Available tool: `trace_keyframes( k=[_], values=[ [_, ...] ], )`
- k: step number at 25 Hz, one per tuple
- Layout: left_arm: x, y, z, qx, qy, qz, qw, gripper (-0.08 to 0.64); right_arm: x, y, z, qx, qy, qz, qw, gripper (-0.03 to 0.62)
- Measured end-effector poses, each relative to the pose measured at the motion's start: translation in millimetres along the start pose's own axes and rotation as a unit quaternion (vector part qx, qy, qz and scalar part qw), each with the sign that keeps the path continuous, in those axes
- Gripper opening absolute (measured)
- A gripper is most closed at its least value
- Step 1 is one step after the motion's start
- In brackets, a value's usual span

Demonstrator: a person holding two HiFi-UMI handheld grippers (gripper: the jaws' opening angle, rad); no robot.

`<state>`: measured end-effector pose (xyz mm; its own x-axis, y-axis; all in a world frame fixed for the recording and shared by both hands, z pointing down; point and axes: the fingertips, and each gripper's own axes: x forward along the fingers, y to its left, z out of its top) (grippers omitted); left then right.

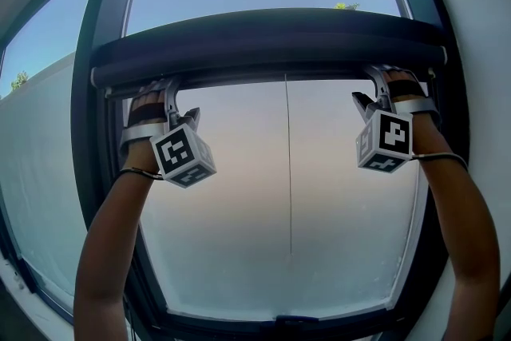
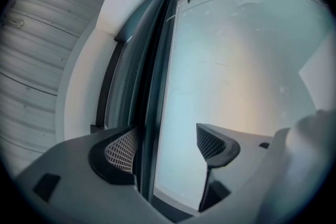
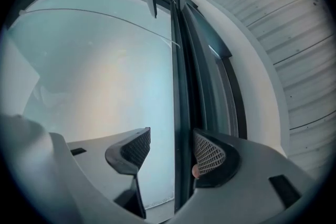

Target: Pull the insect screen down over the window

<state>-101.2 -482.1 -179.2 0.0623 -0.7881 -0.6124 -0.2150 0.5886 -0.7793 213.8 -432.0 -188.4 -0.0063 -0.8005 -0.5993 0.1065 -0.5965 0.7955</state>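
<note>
Left gripper (image 2: 165, 145), right gripper (image 3: 171, 148) held high.

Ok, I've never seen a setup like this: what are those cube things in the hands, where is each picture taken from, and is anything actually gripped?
There is no robot here. A person holds a pair of hand tongs in each hand, and each pair carries a marker cube. The head view looks from the person's head at a window with a dark bar across it, probably the screen's rail. Both tongs reach up to that bar. The other two pictures each look along one tool. The left tongs and right tongs stand open, with the bar's edge between their pads but not clamped.
</note>
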Motion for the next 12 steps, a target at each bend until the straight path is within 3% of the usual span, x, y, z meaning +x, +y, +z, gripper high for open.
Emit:
trace_keyframes(
  k=[8,12],
  values=[
    [14,-5,-9,0.009,0.008,-0.033,0.9994,0.334,6,4,-5,-0.019,0.022,0.041,0.999,0.232],
    [14,-9,-12,0.037,0.026,-0.056,0.9974,0.341,6,7,-5,-0.025,0.022,0.057,0.998,0.232]
  ],
)
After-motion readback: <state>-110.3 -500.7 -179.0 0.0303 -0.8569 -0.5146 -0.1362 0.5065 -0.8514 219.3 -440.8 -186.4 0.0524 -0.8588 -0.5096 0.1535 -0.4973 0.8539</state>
